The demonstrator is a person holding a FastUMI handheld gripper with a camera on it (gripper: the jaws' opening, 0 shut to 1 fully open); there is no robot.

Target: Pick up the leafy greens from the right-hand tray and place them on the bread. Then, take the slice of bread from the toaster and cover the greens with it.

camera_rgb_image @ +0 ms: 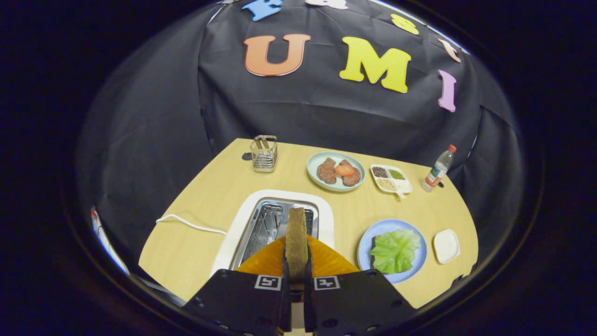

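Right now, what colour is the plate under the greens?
Blue, clearest in the gripper view: plate under greens.

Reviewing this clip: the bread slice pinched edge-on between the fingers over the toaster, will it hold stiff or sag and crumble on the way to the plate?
The bread slice stands straight above the gripper, so it probably stays stiff. Its crust looks coarse, so slipping seems unlikely, though hard squeezing may crumble it. The leafy greens form a bumpy bed, so it may rock when laid.

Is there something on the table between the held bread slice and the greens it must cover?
Nothing visible. The fingers grip the bread slice above the toaster; bare table lies between it and the greens on the blue plate.
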